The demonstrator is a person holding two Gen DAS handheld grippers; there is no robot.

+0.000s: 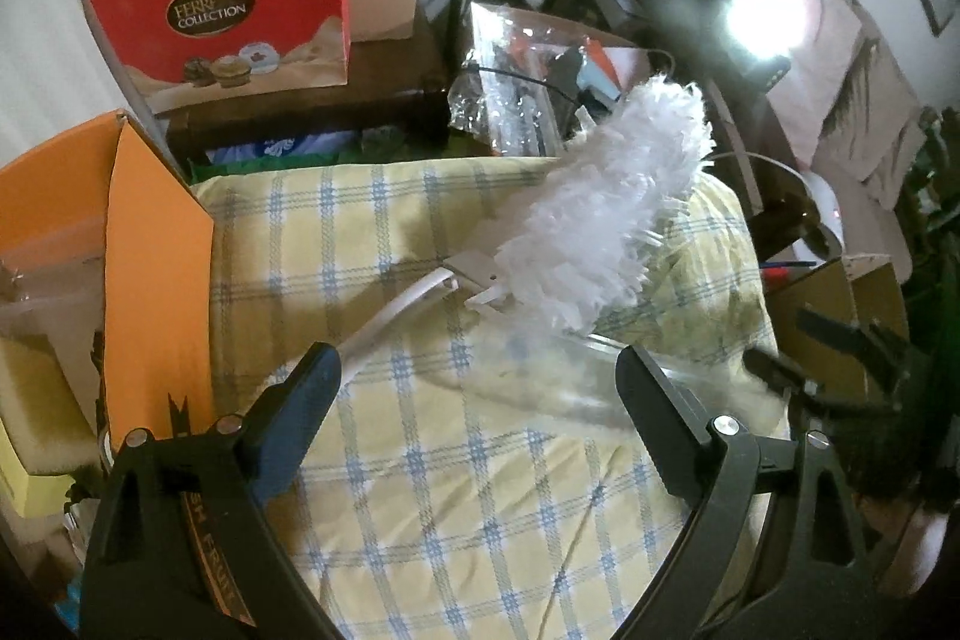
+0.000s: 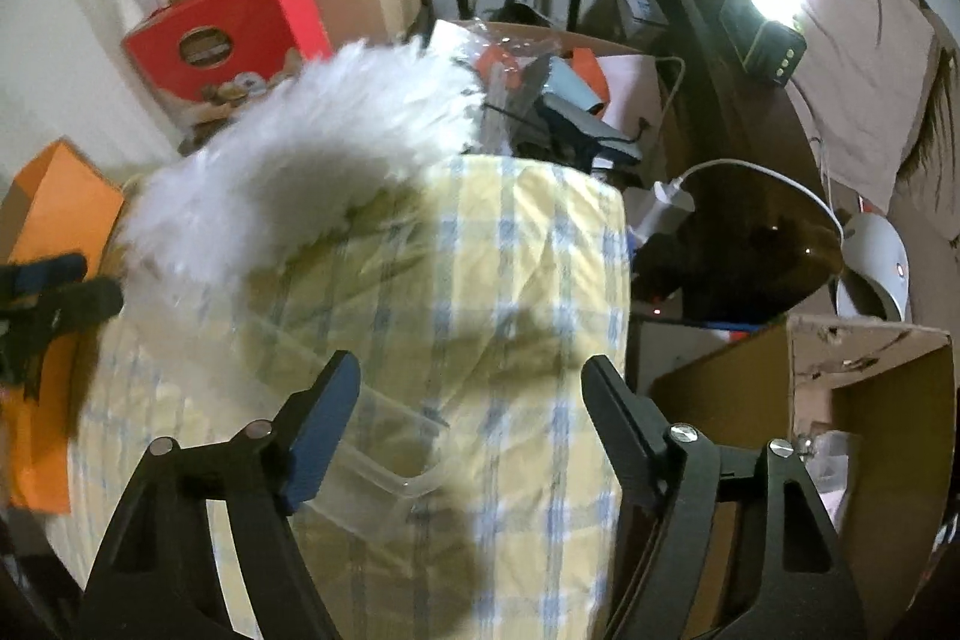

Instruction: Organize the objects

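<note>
A white fluffy duster (image 1: 606,214) lies on the yellow-and-blue checked cloth (image 1: 420,400) covering the tabletop. Its long axis runs diagonally: the white handle (image 1: 396,310) points toward the near left, and the shaggy head reaches out over the far right corner. The head looks thick, made of soft white strips. A clear plastic container (image 2: 384,448) sits near it on the cloth; its edges are hard to make out. The left tool (image 1: 480,382) hovers with fingers spread wide, empty. The right tool (image 2: 471,388) is likewise wide and holds nothing. An orange box (image 1: 138,280) stands at the left edge.
</note>
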